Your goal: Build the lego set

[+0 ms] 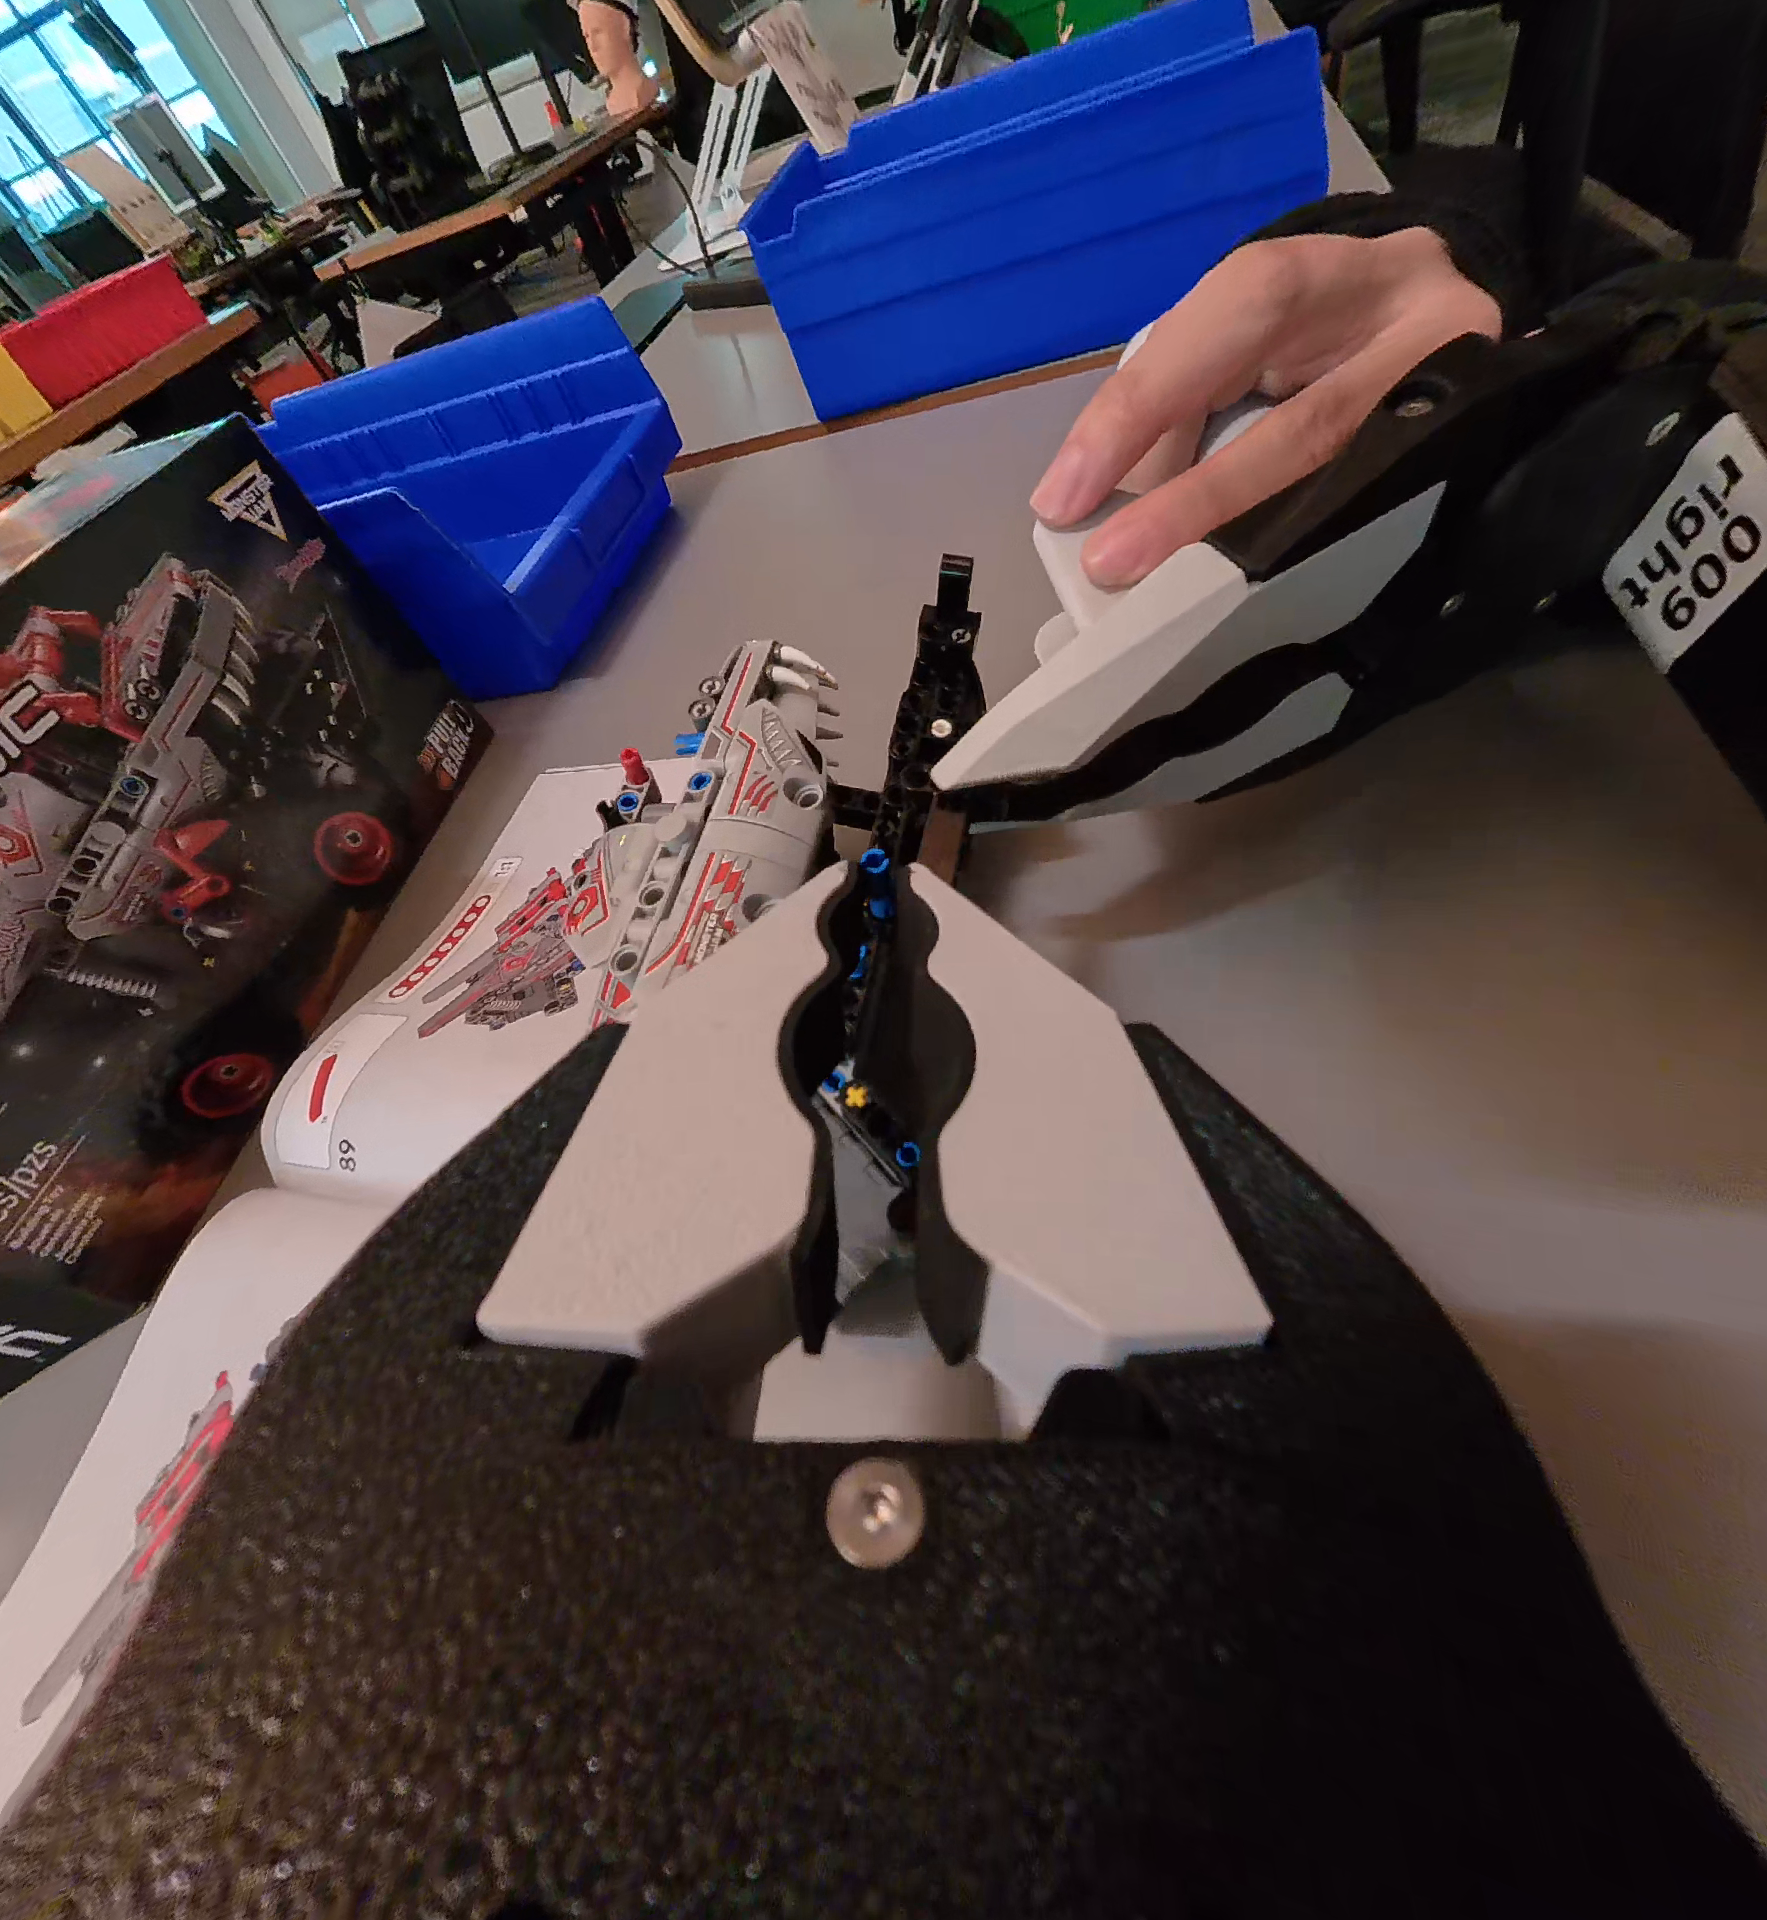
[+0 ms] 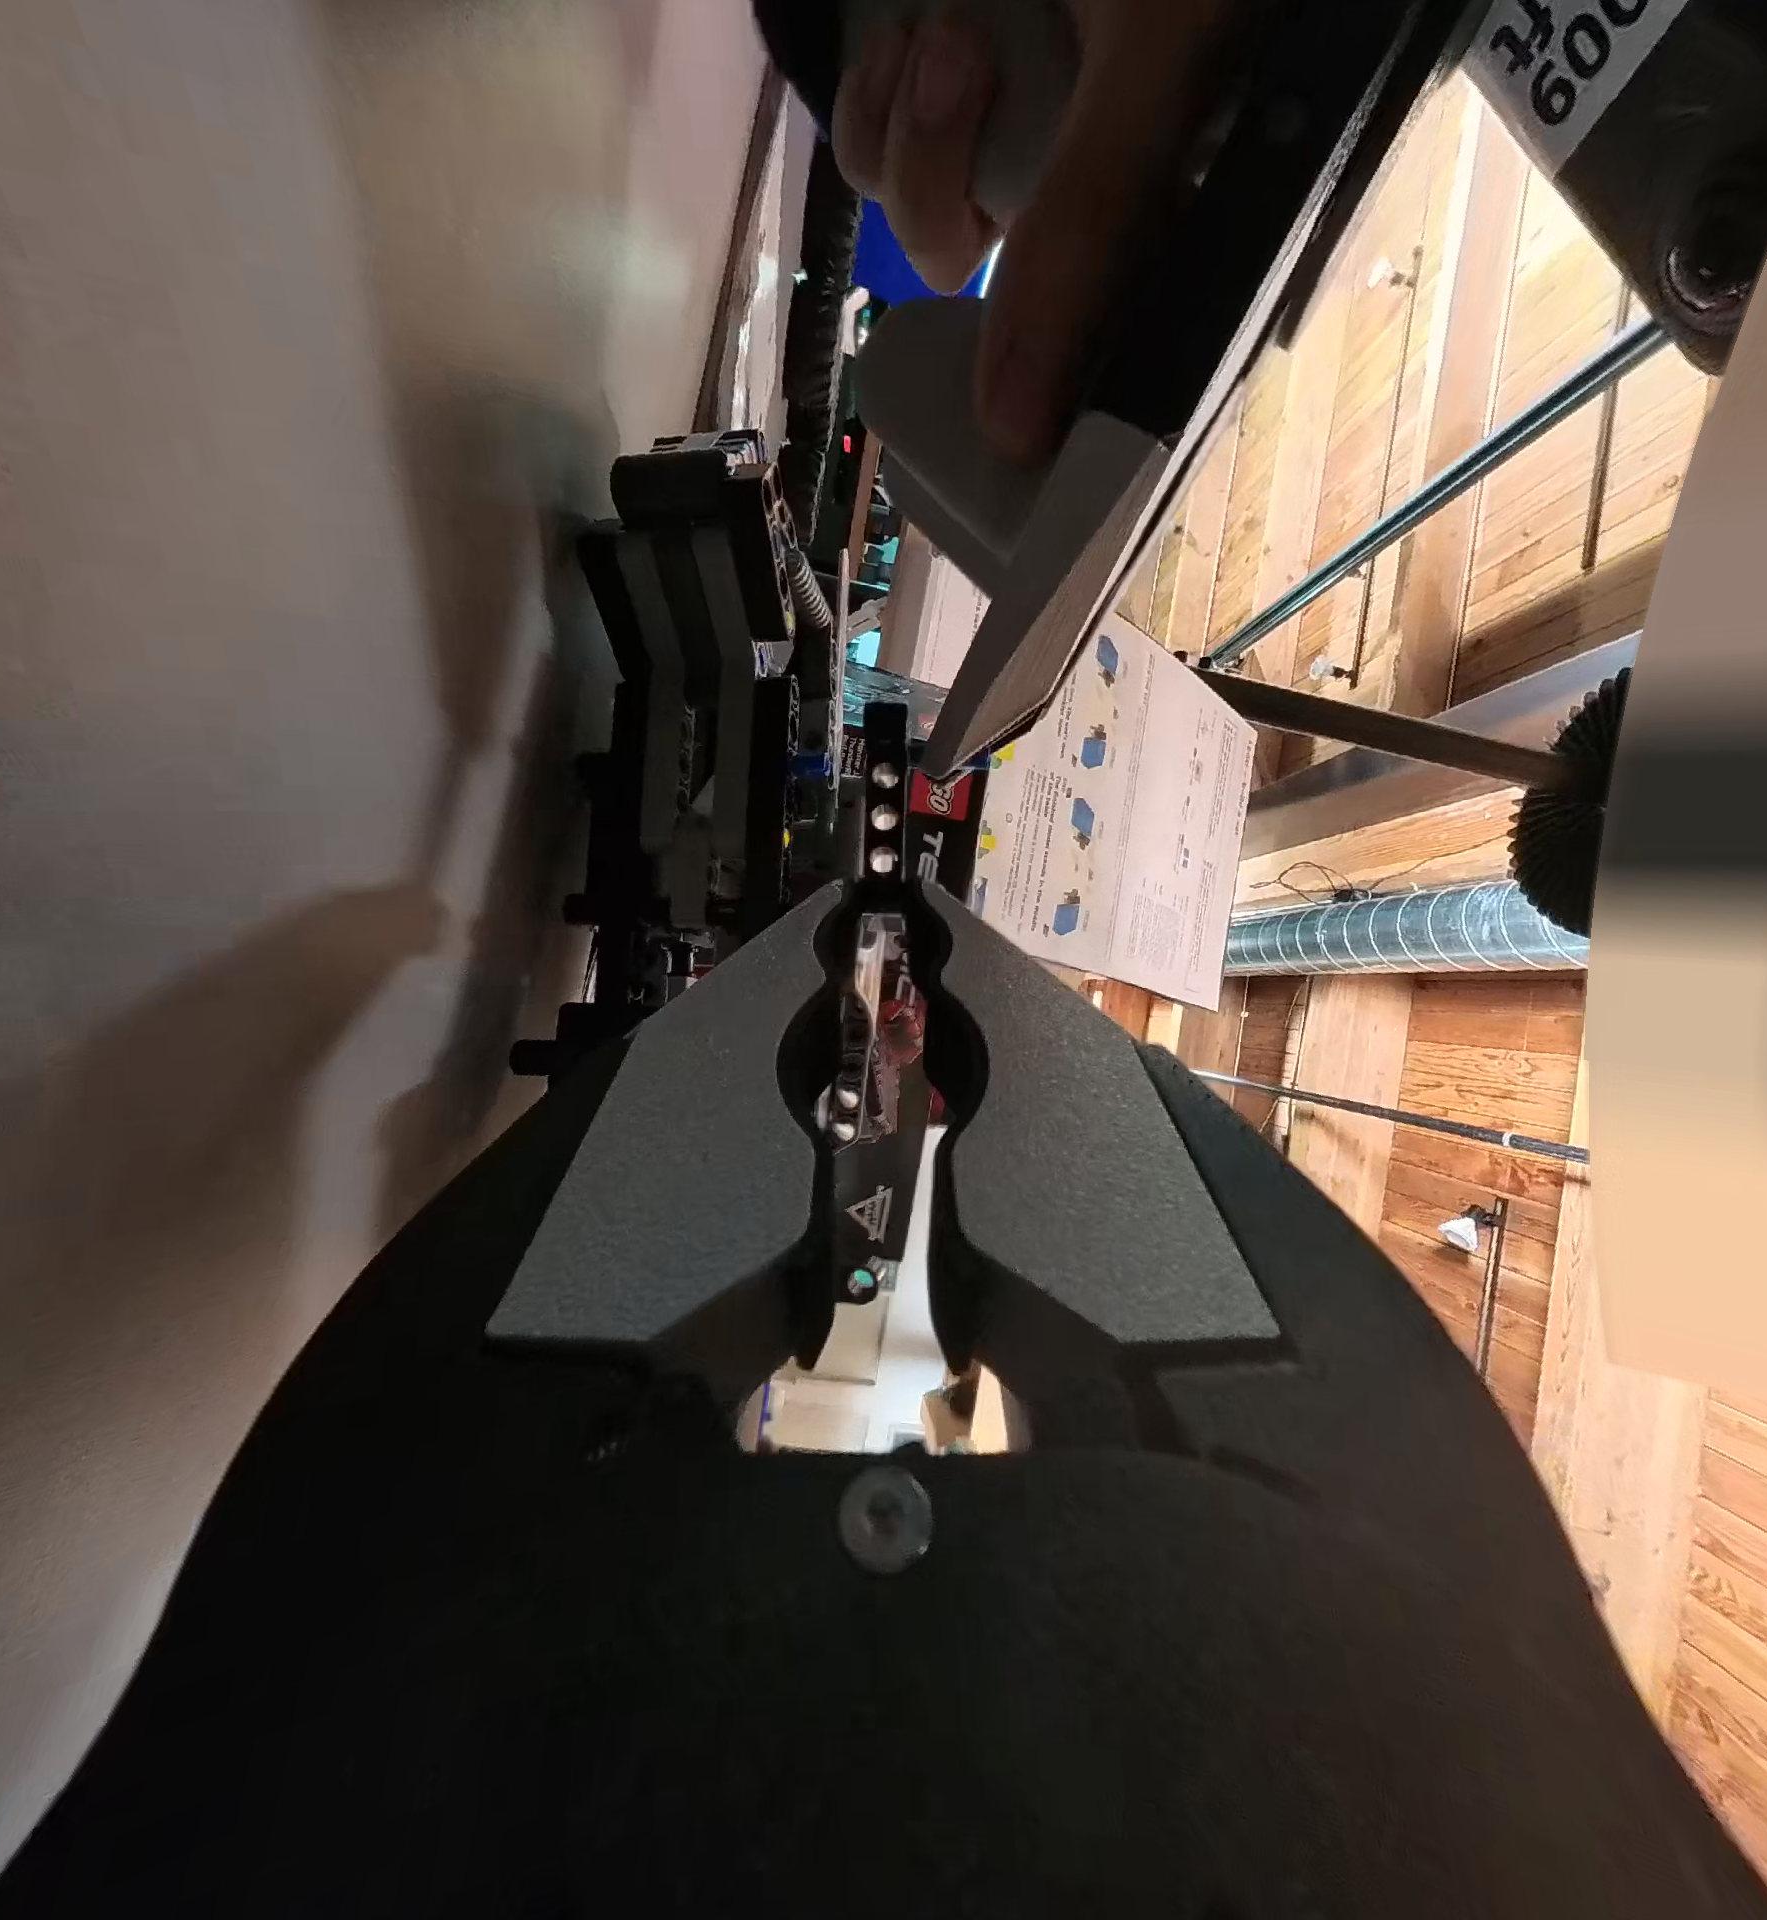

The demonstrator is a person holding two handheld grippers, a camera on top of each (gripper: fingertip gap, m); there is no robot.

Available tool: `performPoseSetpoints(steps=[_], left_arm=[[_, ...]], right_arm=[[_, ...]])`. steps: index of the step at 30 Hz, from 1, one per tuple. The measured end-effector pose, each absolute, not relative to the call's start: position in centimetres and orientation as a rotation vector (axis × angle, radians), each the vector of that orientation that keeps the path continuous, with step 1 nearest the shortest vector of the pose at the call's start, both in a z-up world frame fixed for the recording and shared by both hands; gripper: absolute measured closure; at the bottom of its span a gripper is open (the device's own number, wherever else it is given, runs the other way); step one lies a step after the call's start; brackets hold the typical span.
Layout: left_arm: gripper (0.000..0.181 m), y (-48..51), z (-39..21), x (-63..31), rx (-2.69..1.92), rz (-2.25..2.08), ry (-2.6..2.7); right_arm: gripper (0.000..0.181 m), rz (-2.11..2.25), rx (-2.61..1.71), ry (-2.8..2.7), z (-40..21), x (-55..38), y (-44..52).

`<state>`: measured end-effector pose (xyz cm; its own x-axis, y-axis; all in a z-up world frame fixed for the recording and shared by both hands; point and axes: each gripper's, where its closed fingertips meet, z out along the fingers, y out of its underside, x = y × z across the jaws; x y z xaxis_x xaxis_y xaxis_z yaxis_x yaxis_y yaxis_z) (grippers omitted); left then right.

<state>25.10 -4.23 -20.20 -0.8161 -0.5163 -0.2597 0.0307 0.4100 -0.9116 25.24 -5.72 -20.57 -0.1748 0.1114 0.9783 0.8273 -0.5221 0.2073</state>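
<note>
Both jaws pinched my black frame (image 1: 905, 727): left gripper (image 1: 874, 883) from below, right gripper (image 1: 946, 784) level from the side, my hand (image 1: 1263, 384) curled over its top.

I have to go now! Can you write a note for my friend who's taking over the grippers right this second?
Left gripper: shut on the black frame.
Right gripper: shut on a thin black beam, at the frame's far side.
Grey and red body: lies on the open instruction booklet, beside the set's box.
Done: body section, frame.
Left: joining them; wheels not seen.
</note>
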Motion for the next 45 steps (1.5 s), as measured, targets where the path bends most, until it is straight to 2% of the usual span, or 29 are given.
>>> performPoseSetpoints(steps=[16,29,33,38,45], left_arm=[[0.179,-3.9,-19.9,25.4,-0.445,-1.455,2.095],[0.178,-3.6,-19.7,25.4,-0.352,-1.355,1.989],[0.178,-3.6,-19.9,25.3,-0.317,-1.311,1.983],[0.178,-3.4,-19.3,25.3,-0.323,-1.300,1.949],[0.178,-3.5,-19.6,25.3,-0.333,-1.293,1.960]], right_arm=[[0.168,-1.708,-1.591,-0.993,-20.5,25.9,-6.0],[0.146,-1.583,-1.570,-0.776,-18.6,25.5,-6.4],[0.139,-1.339,-1.630,-0.421,-17.1,25.8,-7.3],[0.143,-0.933,-1.633,-0.094,-16.0,24.3,-7.6],[0.139,-0.526,-1.890,0.124,-19.0,24.8,-7.7]])
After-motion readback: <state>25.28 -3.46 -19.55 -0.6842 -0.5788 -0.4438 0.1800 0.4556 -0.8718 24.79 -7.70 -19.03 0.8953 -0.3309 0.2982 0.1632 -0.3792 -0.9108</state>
